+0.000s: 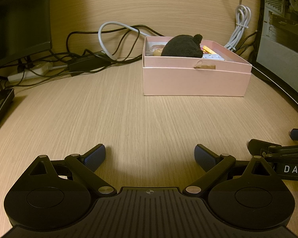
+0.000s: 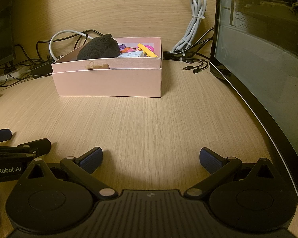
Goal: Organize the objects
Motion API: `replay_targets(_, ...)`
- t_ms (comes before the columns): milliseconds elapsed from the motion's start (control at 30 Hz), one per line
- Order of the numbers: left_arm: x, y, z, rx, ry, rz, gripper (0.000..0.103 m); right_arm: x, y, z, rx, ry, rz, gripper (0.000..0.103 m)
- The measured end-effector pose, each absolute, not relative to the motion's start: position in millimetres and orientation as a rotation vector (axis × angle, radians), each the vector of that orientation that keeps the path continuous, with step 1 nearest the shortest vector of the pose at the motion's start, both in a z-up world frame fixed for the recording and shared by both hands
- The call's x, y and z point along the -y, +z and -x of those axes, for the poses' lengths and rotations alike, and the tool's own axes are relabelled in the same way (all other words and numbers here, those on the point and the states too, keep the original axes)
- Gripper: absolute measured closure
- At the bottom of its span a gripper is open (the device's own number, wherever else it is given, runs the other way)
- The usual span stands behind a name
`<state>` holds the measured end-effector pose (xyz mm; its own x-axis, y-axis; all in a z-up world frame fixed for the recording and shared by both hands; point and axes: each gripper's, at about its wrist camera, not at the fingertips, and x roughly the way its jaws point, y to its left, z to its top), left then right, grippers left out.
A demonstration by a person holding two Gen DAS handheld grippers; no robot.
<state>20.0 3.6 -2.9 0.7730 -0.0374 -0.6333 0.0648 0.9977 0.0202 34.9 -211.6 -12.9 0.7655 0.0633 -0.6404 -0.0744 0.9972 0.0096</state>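
A wide wooden worktop (image 2: 149, 123) is seen, and bare wood is shown in its near part. At the right edge a dark computer case (image 2: 268, 59) is placed upright. Toward the back a pink box (image 2: 109, 83) is set on the worktop, well apart from both tools. Inside the box a black plush toy (image 2: 99, 48) is laid at the left, and small coloured toys (image 2: 139, 52) are gathered just beside it at the right. A small brown tag (image 2: 98, 66) is hung on the front wall of the box. Behind the box, cables (image 1: 101, 45) are spread along the wall. The left tool (image 1: 150, 156) is held low over the worktop, spread wide, with nothing between its fingers. The right tool (image 2: 151, 158) is held just beside it, also spread wide and with nothing gripped.
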Motion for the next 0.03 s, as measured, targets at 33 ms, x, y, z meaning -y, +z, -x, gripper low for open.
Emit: replay_targets(33, -3.7, -2.9, -20.3, -0.685, -0.056, -0.041, 0.004, 211.6, -12.9, -35.0, -0.695, 0.075, 0.017, 0.000)
